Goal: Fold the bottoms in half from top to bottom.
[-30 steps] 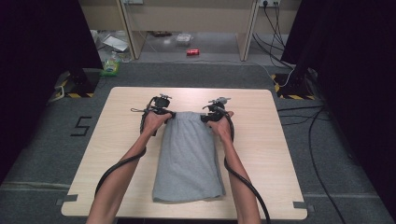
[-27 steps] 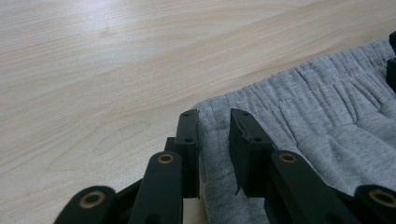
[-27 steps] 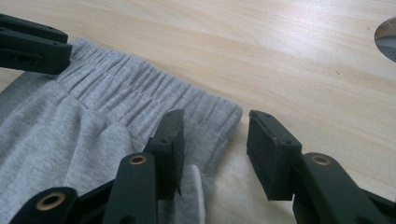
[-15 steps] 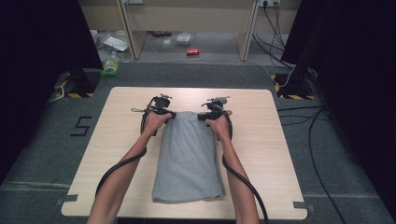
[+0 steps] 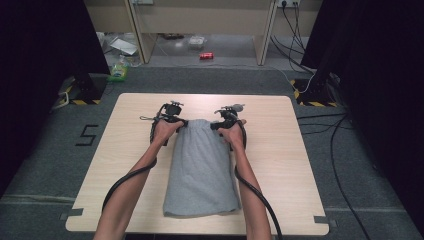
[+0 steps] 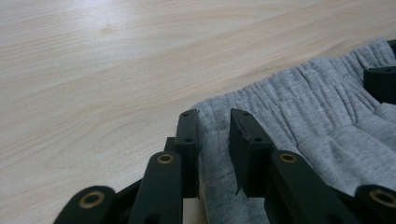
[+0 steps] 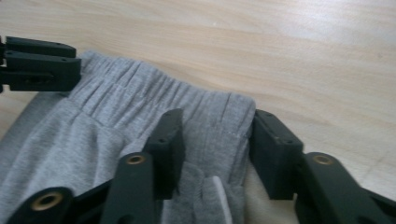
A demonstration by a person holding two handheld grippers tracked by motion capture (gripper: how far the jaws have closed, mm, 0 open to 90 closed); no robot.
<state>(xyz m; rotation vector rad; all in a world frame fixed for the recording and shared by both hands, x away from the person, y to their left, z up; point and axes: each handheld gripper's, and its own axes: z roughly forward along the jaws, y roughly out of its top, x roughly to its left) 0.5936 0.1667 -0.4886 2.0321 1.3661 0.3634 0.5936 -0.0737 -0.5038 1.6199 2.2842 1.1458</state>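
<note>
Grey sweatpants [image 5: 202, 170] lie folded lengthwise on the wooden table [image 5: 125, 150], with the elastic waistband [image 6: 299, 88] at the far end. My left gripper [image 5: 180, 121] sits at the waistband's left corner. In the left gripper view its jaws [image 6: 213, 116] are narrow, with cloth filling the gap between them. My right gripper [image 5: 217, 125] is at the right corner. In the right gripper view its jaws [image 7: 215, 116] stand wide apart astride the waistband corner [image 7: 224, 112], and the left gripper [image 7: 39, 63] shows at the far side of the band.
Bare tabletop runs on both sides of the sweatpants and beyond the waistband. Past the table's far edge, a red can [image 5: 206, 55] and litter [image 5: 119, 70] lie on the floor. Cables [image 5: 320, 125] trail on the carpet at the right.
</note>
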